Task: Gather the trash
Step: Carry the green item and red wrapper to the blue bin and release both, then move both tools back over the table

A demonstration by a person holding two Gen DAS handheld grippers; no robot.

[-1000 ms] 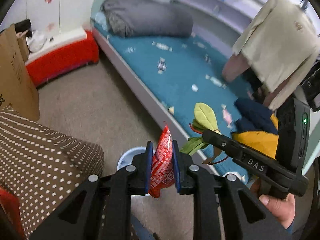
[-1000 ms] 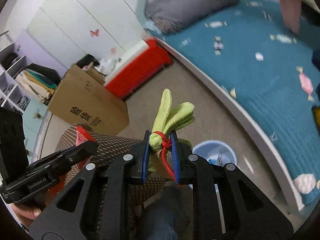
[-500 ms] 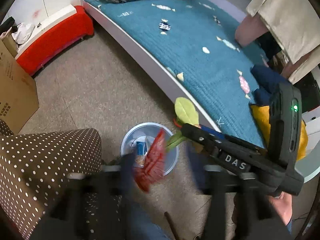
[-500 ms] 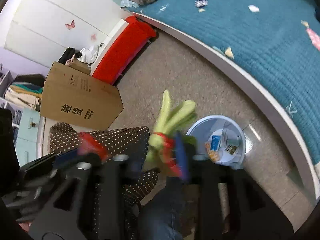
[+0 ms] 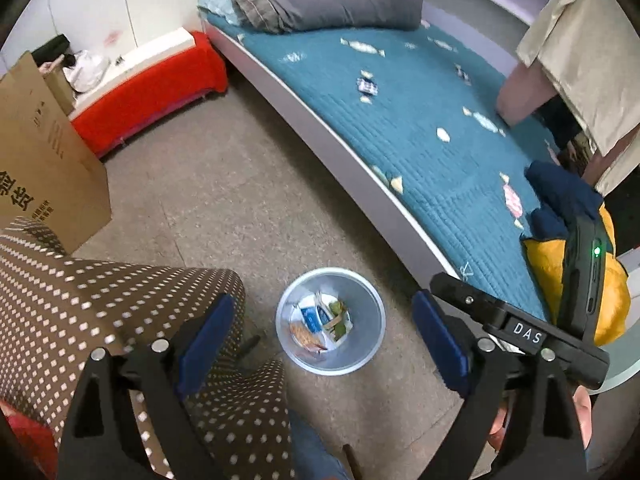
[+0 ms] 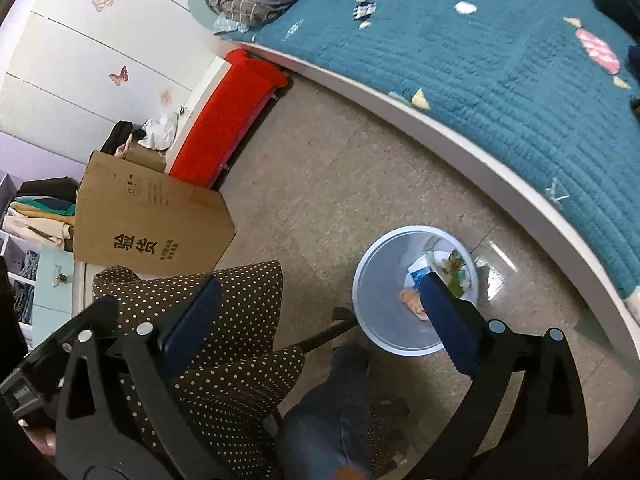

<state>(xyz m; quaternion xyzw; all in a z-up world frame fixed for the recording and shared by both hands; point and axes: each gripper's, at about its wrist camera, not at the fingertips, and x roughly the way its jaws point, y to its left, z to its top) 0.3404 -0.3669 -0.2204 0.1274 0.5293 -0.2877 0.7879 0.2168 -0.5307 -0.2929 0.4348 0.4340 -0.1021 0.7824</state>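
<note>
A pale blue bin (image 5: pixel 370 312) stands on the floor beside the bed, and several wrappers and cartons (image 5: pixel 320 320) lie in its bottom. My left gripper (image 5: pixel 322 300) hangs above the bin; its jaws are opening wide with nothing between them. In the right wrist view the bin (image 6: pixel 380 308) sits lower right, partly behind one blue pad. My right gripper (image 6: pixel 319 282) also has its jaws opening and holds nothing. The right tool's black housing (image 5: pixel 520 330) crosses the lower right of the left wrist view, with a hand under it.
A bed with a teal quilt (image 5: pixel 420 128) curves along the right, with navy and yellow clothes (image 5: pixel 560 240) on it. A brown polka-dot seat (image 5: pixel 100 300) is on the left. A cardboard box (image 6: pixel 152 224) and a red bench (image 6: pixel 228 120) stand behind it. A jeans-clad leg (image 6: pixel 332 412) is below.
The red wrapper has left my left gripper and the green bundle with red string has left my right. Both sets of jaws spread wide, and both views tipped down over the bin.
</note>
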